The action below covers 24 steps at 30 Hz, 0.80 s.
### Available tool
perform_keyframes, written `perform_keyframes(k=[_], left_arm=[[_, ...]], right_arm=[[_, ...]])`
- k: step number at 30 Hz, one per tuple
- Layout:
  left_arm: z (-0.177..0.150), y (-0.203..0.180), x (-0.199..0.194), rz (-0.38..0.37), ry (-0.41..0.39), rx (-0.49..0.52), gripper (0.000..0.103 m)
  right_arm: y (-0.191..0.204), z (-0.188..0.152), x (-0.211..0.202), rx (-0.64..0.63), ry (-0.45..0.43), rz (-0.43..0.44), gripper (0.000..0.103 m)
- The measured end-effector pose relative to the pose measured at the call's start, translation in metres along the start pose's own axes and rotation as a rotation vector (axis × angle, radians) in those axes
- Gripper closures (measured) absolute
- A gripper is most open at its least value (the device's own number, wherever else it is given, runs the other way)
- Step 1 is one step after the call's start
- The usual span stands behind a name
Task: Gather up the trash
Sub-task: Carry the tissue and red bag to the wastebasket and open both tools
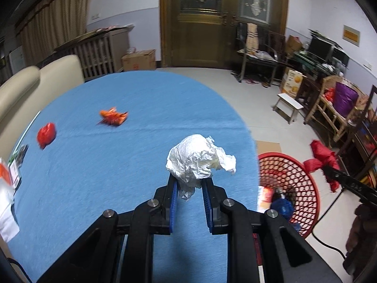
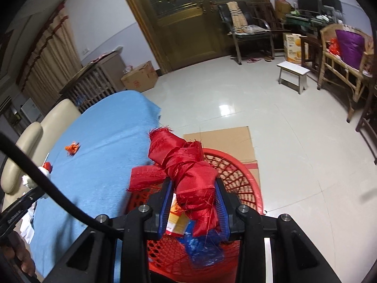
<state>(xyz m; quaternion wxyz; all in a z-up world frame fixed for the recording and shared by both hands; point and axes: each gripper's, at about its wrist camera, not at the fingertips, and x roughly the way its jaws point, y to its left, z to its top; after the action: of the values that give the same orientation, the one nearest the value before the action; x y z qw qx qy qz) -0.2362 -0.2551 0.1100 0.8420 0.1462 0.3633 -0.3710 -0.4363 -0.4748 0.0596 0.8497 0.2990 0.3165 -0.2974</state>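
red frayed cloth [image 2: 188, 176] is hanging clamped in our right gripper [image 2: 193, 202] over the red basket [image 2: 247, 176], so we are judging that releasing it comes next, while our left gripper [image 1: 188, 184] is pinching crumpled white paper [image 1: 200, 160] above the blue table [image 1: 117, 153].

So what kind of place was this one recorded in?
Most likely a lived-in home living room: an ornate wooden door, a cream sofa behind the blue-covered table, a wicker chair and cardboard boxes along the walls.
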Motion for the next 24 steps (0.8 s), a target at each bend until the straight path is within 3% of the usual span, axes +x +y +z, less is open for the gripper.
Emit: perform_keyframes(k=[7,10,13,24], left_arm=[[0.008,-0.033,0.004,-0.042,-0.002,0.06,0.082],[0.009,-0.042,0.009,-0.06,0.01,0.073,0.082],[0.011,-0.051,0.015,-0.091,0.028,0.086,0.082],[0.011,-0.118,0.032,-0.246,0.09,0.209,0.08]], right_arm=[[-0.003,0.0,0.019,0.02,0.043,0.012,0.062],[-0.009,-0.002,0.034,0.032,0.09,0.004,0.032],[-0.015,-0.003,0.039,0.051,0.104,-0.003,0.032],[-0.054,0.013,0.005,0.169,-0.018,-0.026,0.032]])
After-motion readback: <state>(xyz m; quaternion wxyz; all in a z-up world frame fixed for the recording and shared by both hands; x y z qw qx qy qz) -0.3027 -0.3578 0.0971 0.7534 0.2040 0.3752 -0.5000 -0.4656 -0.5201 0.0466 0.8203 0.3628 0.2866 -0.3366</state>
